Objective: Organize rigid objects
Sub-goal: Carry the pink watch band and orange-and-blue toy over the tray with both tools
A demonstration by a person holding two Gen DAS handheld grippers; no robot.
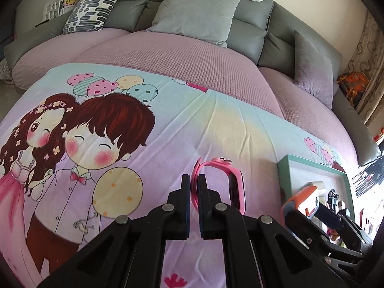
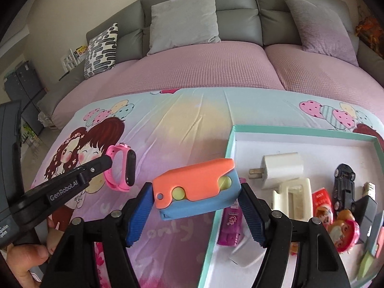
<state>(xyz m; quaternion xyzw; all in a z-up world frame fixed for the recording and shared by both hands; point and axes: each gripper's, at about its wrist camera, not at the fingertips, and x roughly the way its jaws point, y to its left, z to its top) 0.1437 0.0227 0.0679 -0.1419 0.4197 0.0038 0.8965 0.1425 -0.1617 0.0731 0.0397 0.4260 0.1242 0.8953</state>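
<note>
Left tongs (image 1: 194, 187) are pinched shut on the strap of a pink smartwatch (image 1: 217, 182), holding it up over the cartoon-print cloth (image 1: 168, 132) that covers the counter; in the right wrist view the same watch (image 2: 121, 168) hangs at the tip of the left tongs (image 2: 109, 162), its dark screen facing right. Right tongs (image 2: 196, 202) grip an orange-and-blue toy block (image 2: 196, 189) with two yellow-green buttons, each blue finger pad (image 2: 141, 206) pressed against one end of it. The block sits above the left edge of a teal-rimmed white box (image 2: 300, 129), partly over the cloth and partly over the box. Inside the box lie a white plug charger (image 2: 280, 170), a cream plastic holder (image 2: 295, 196), a black toy car (image 2: 344, 184), a purple packet (image 2: 231, 225), a small doll head with pink trim (image 2: 343, 230) and a red-labelled item (image 2: 321, 200). Behind the counter stands a grey sofa (image 1: 252, 21) with a pink cover and several cushions.
</note>
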